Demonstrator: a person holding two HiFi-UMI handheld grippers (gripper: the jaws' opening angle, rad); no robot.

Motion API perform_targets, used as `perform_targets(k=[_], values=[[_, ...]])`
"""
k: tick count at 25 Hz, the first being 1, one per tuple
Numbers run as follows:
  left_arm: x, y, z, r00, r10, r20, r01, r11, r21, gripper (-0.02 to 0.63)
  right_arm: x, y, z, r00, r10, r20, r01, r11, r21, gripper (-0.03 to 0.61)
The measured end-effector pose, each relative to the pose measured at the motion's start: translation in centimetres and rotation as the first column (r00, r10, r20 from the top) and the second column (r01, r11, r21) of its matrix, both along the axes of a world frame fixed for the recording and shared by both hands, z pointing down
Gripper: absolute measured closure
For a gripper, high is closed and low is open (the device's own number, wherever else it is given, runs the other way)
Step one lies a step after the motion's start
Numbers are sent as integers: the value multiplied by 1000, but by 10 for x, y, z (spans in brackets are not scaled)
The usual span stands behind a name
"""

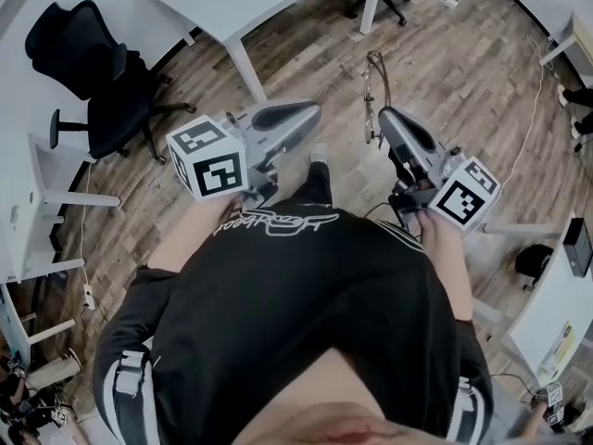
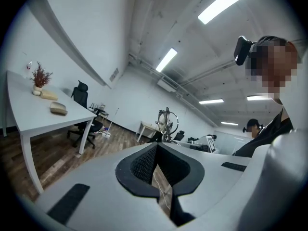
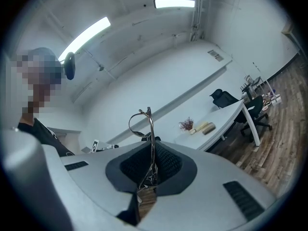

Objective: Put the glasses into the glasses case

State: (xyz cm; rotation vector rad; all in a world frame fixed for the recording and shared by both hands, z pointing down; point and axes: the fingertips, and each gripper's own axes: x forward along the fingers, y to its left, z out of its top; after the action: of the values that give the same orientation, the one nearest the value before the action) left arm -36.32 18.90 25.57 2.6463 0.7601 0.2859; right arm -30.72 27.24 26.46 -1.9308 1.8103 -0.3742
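The thin metal-framed glasses (image 1: 372,89) stick up from my right gripper (image 1: 384,115), which is shut on them at the hinge end. In the right gripper view the glasses (image 3: 150,124) stand upright between the dark pads, one round rim to the left. My left gripper (image 1: 311,110) is held level beside it, shut, with nothing between its jaws (image 2: 156,146). A beige oblong object, possibly the glasses case (image 2: 58,109), lies on a white table (image 2: 29,117) some way ahead. The same beige object (image 3: 210,128) shows in the right gripper view, far off.
A small vase of dried red twigs (image 2: 39,77) and another pale object (image 2: 46,95) share that table. Black office chairs (image 1: 97,77) stand at the left on the wooden floor (image 1: 463,72). More white desks (image 1: 556,313) line the right side. Another person (image 2: 252,126) is in the background.
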Motion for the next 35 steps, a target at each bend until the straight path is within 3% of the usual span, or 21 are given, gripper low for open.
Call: perform_targets(k=[11, 23, 30, 35], values=[[83, -56, 29, 998, -31, 51, 32, 999, -24, 609, 87, -57, 24, 999, -27, 33, 28, 999, -27, 555], [222, -191, 49, 987, -93, 132, 104, 991, -83, 609, 224, -186, 43, 992, -66, 106, 74, 994, -76, 555], [315, -274, 50, 982, -153, 112, 162, 984, -79, 608, 318, -258, 48, 989, -89, 118, 104, 985, -136, 555], [358, -329, 56, 969, -218, 113, 229, 969, -97, 608, 365, -304, 45, 985, -132, 111, 149, 974, -168, 555]])
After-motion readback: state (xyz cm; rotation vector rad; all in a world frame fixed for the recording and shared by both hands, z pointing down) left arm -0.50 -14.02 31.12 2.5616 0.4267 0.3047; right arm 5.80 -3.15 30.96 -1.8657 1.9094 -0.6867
